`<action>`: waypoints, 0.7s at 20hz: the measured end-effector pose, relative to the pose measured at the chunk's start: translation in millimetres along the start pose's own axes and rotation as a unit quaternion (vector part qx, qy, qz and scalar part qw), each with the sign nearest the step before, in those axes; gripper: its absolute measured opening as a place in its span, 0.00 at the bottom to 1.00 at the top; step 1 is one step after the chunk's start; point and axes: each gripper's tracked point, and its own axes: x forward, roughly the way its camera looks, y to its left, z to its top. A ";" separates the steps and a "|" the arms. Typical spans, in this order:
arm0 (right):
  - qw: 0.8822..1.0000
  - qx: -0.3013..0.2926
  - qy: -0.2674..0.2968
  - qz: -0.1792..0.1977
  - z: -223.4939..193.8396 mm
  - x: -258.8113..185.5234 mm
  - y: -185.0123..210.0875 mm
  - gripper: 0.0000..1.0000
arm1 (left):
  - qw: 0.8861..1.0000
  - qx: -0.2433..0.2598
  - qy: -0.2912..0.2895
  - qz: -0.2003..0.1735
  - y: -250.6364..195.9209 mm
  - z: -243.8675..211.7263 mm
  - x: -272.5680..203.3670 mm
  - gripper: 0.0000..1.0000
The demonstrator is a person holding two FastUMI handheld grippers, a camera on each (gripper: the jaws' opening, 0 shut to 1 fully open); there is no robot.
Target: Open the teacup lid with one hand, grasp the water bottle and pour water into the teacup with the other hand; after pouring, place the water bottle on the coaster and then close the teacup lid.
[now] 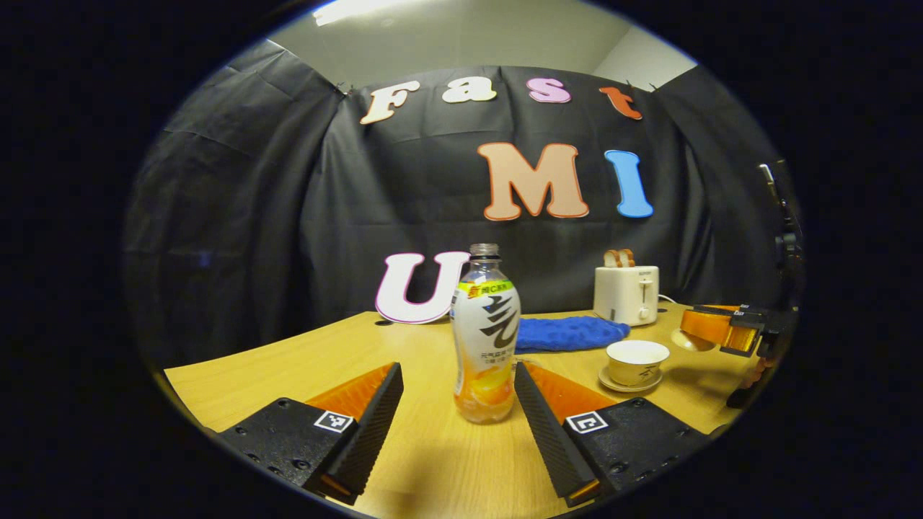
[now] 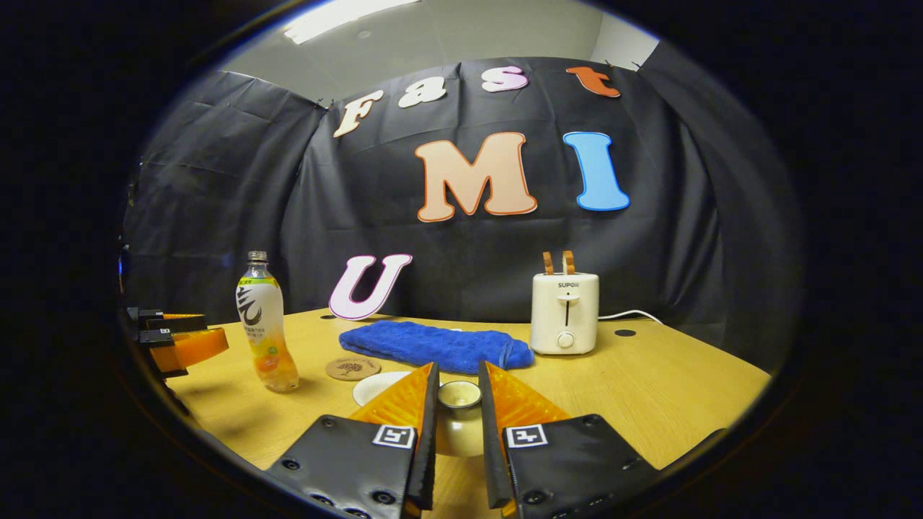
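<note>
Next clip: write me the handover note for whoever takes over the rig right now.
Left gripper: open, jaws either side of the water bottle, not gripping it. The bottle stands upright on the table.
Right gripper: shut on the teacup lid, held off the cup.
Teacup: uncovered, on its saucer.
Coaster: bare, by the blue cloth.
Done: lid off.
Left: grasp bottle, pour, set bottle on coaster, close lid.

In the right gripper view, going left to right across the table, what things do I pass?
Left gripper → water bottle → coaster → blue cloth → toaster.
</note>
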 end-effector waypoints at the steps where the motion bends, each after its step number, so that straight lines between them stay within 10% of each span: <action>1: 1.000 0.000 0.000 -0.006 -0.1 -2.8 -5.1 0.31 | 1.000 -0.001 -0.004 -0.007 -2.4 2.8 2.5 0.90; 14: 0.999 -0.003 -0.002 -0.037 0.7 -19.6 -30.3 0.30 | 0.998 0.000 0.047 -0.030 -13.4 -13.8 66.9 0.90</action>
